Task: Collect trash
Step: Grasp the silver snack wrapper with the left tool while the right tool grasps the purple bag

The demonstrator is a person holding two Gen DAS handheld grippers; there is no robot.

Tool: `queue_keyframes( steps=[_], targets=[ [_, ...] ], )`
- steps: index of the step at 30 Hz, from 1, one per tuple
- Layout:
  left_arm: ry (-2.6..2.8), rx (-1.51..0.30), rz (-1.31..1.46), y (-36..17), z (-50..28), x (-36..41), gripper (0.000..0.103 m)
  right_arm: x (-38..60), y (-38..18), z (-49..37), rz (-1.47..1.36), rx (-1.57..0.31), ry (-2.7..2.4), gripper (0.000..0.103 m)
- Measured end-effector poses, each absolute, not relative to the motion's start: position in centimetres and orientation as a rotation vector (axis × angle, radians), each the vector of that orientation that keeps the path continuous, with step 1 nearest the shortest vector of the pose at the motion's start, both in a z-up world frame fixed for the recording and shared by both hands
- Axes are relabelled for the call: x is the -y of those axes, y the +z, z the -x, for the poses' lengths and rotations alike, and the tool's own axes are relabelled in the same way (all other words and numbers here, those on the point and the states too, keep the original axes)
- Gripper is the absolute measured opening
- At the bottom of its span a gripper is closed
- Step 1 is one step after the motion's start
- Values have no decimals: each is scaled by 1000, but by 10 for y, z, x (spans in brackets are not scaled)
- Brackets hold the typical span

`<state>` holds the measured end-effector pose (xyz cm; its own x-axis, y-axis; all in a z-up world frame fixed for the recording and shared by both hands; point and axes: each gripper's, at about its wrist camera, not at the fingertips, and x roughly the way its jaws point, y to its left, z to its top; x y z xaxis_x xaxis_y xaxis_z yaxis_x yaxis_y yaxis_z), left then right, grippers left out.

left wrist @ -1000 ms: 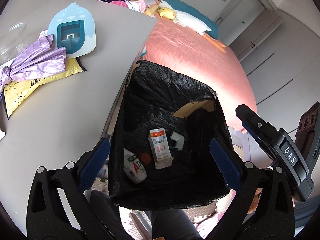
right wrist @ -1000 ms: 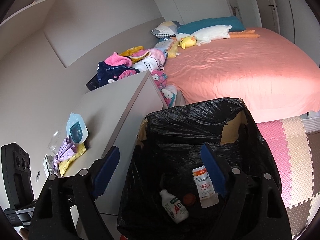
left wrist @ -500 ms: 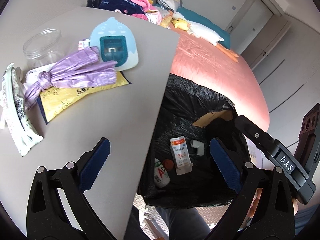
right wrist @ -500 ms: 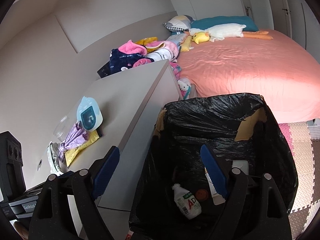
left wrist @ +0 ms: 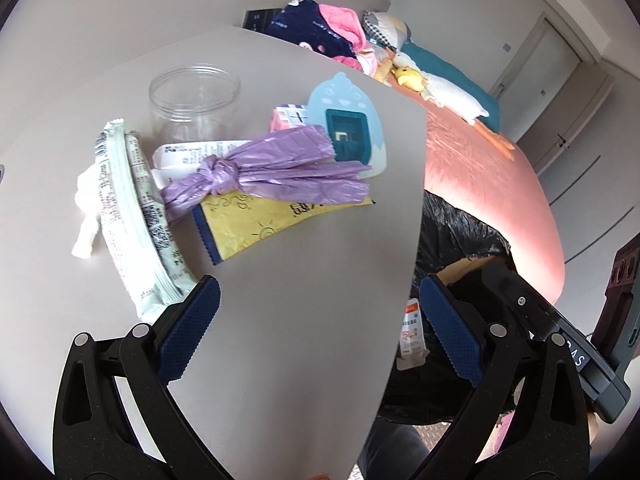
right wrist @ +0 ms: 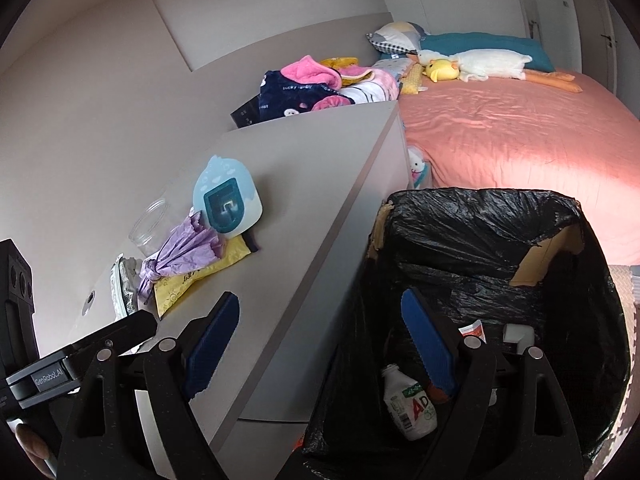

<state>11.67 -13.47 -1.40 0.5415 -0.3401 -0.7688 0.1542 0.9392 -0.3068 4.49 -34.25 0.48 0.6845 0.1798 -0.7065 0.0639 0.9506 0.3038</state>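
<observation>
On the grey table (left wrist: pixel 300 300) lie a knotted purple plastic bag (left wrist: pixel 272 172), a yellow packet (left wrist: pixel 256 224), a pale green wrapper (left wrist: pixel 136 216), a white paper scrap (left wrist: pixel 86 216) and a printed leaflet (left wrist: pixel 192 152). My left gripper (left wrist: pixel 316 328) is open and empty, above the table's near edge. The black-lined trash bin (right wrist: pixel 500 240) stands right of the table and holds a white bottle (right wrist: pixel 408 408), a sachet (left wrist: pixel 410 332) and a small white box (right wrist: pixel 518 334). My right gripper (right wrist: pixel 320 344) is open and empty, between table edge and bin.
A clear plastic jar (left wrist: pixel 194 100), a blue chick-shaped card (left wrist: pixel 344 124) and a small pink box (left wrist: pixel 290 118) stand on the table. Clothes (right wrist: pixel 312 88) pile at its far end. A pink bed (right wrist: pixel 512 128) with plush toys lies beyond the bin.
My left gripper has swung left from over the bin to over the table, bringing the trash pile close. My right gripper has shifted slightly left. Both stay open.
</observation>
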Motion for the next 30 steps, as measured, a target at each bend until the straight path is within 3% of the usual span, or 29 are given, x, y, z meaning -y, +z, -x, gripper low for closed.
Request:
queue_keyframes(
  steps=[11,17,21,30],
  targets=[
    [-114,-914,229,-18,-133,88,95,315,-2,-58,-278,-843,116,83],
    [-39,-938,206,-30,-147,77,81,303,-1,-63,-265,-832,163,83],
    [-29,-966,211,-40,-153,70,66,292,5,-69,-250,-819,198,83],
    [-29,-964,131,-49,-161,67,60,256,12,-83,-198,-809,276,82]
  ],
)
